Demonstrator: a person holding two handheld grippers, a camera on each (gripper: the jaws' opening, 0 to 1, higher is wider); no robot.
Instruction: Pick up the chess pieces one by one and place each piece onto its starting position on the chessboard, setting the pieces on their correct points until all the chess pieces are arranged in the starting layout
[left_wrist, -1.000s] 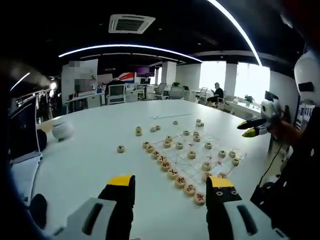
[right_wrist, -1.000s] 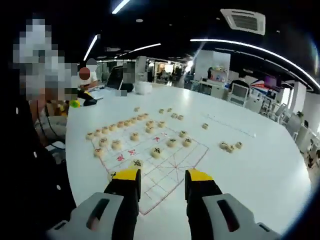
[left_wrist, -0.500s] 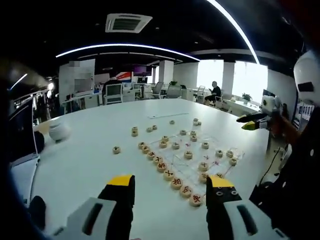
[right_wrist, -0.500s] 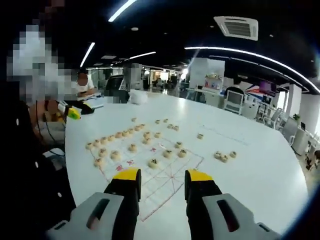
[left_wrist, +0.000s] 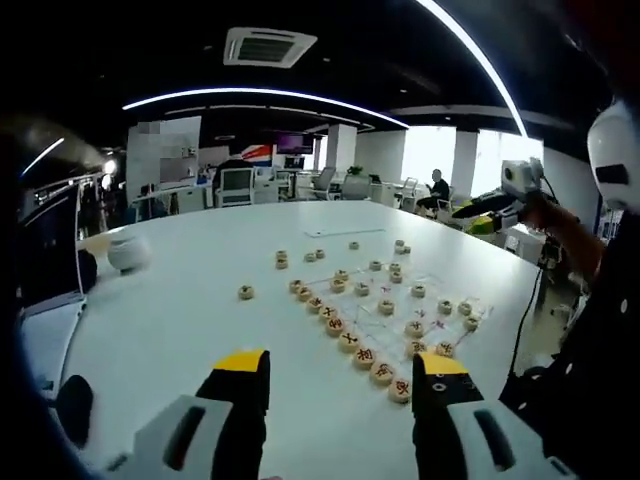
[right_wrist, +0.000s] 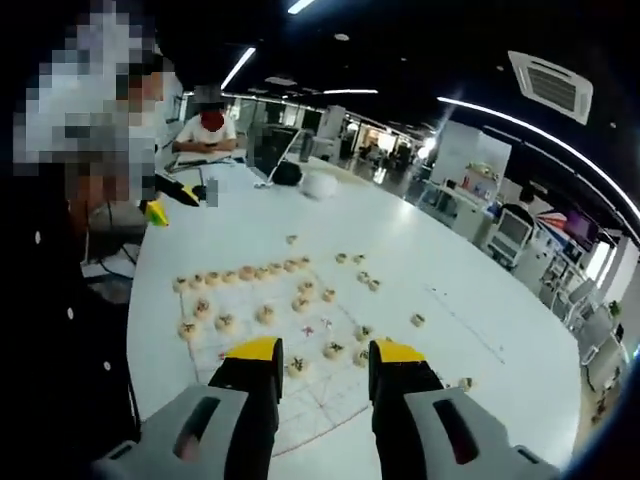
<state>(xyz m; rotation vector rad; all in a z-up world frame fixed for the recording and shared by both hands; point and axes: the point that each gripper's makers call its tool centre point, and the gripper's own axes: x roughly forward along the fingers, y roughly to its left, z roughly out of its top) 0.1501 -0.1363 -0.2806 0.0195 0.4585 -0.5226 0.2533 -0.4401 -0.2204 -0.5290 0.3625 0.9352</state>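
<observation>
Swung sideways since earlier, the empty, parted right gripper (right_wrist: 320, 362) overlooks the clear line-printed chessboard sheet (right_wrist: 322, 392); the left gripper (left_wrist: 340, 375) gapes empty too, one row of round wooden chess pieces (left_wrist: 350, 340) stands, and strays (left_wrist: 246, 292) remain.

Left gripper view: raised above the large white round desk (left_wrist: 180, 300), facing across it, transparent chessboard sheet with round wooden pieces (left_wrist: 400, 310) lower right of centre, mid-distance. Right gripper view: opposite side, tilted down, nearer; same chessboard sheet (right_wrist: 290, 335) and desk (right_wrist: 420, 280) shared.

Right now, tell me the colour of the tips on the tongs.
Yellow tips on black tongs, clearest in the left gripper view.
</observation>
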